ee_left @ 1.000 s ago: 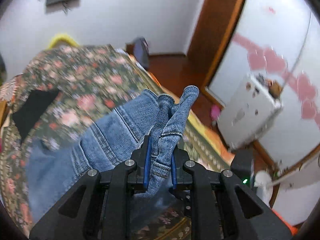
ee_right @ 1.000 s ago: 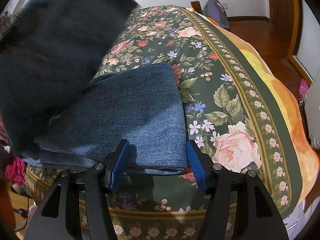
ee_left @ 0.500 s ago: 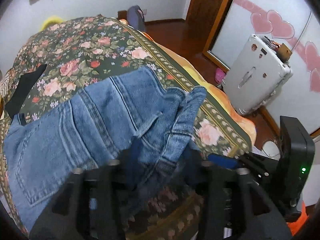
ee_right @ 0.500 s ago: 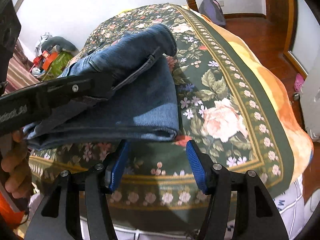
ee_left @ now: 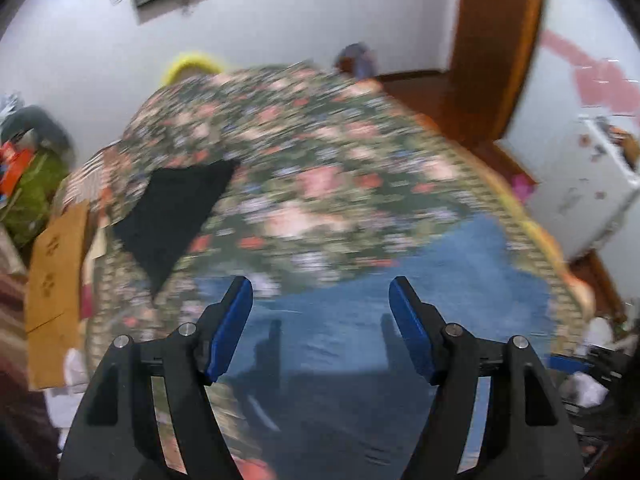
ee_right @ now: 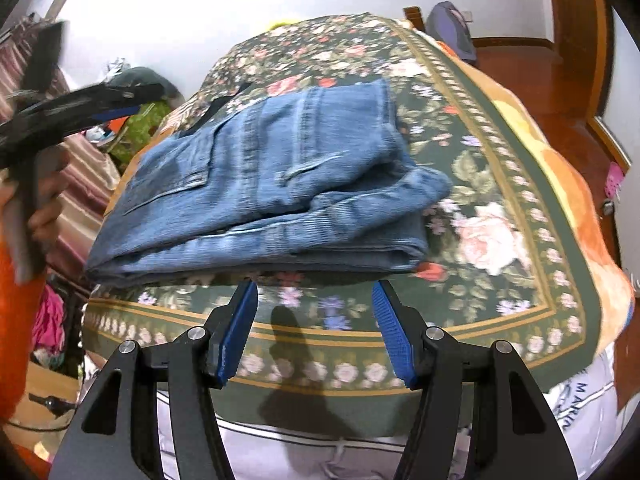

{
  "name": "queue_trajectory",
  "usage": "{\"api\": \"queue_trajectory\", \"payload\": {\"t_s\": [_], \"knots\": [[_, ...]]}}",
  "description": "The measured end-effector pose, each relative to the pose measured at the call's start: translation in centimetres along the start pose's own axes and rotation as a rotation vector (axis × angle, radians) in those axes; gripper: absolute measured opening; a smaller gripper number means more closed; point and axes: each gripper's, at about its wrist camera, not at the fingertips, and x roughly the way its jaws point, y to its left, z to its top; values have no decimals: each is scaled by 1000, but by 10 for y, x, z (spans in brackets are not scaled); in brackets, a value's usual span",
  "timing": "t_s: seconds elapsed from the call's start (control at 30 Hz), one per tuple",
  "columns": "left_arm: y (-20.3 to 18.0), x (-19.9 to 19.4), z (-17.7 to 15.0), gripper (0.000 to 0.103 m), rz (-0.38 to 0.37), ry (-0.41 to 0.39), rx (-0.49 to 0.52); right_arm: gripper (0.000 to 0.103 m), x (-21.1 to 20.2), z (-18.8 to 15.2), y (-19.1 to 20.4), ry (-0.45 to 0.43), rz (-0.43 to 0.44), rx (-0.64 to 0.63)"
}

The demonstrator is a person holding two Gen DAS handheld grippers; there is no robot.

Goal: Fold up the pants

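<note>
The blue jeans (ee_right: 272, 188) lie folded in a thick stack on the floral bedspread (ee_right: 500, 184), near its front edge. In the blurred left wrist view they show as a blue patch (ee_left: 400, 320) under and beyond the fingers. My right gripper (ee_right: 314, 292) is open and empty, just in front of the stack's near fold. My left gripper (ee_left: 320, 292) is open and empty, above the jeans. It also appears in the right wrist view at far left (ee_right: 80, 108), held in a hand, raised clear of the stack.
A black cloth (ee_left: 176, 208) lies on the bedspread behind the jeans. A white suitcase (ee_left: 592, 184) stands on the wooden floor at right. Clutter and a brown box (ee_left: 56, 280) sit left of the bed. A bag (ee_right: 452, 28) stands by the far wall.
My left gripper let go of the jeans' waistband end, opened and lifted away to the left. The jeans now rest folded on the bed. My right gripper stayed open and drew back slightly.
</note>
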Motion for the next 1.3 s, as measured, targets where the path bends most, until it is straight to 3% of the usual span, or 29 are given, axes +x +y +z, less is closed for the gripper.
{"api": "queue_trajectory", "payload": {"t_s": [0.23,0.37,0.6,0.83,0.97,1.17,1.3], "knots": [[54,100,4,70,102,186,36,57,29,11,17,52,85,29],[68,117,-13,71,12,219,55,58,38,25,23,62,57,18],[85,79,-55,70,-70,169,60,57,53,60,17,70,0,-7],[80,22,-109,70,-168,149,-6,53,78,113,16,36,-74,-60],[54,-7,-136,69,-248,118,-18,53,61,108,6,31,-135,-74],[49,-57,-127,47,-227,2,-43,53,8,88,20,-29,-100,-100],[54,-76,-124,45,-250,-16,-55,53,-13,70,44,-55,-41,-143]]}}
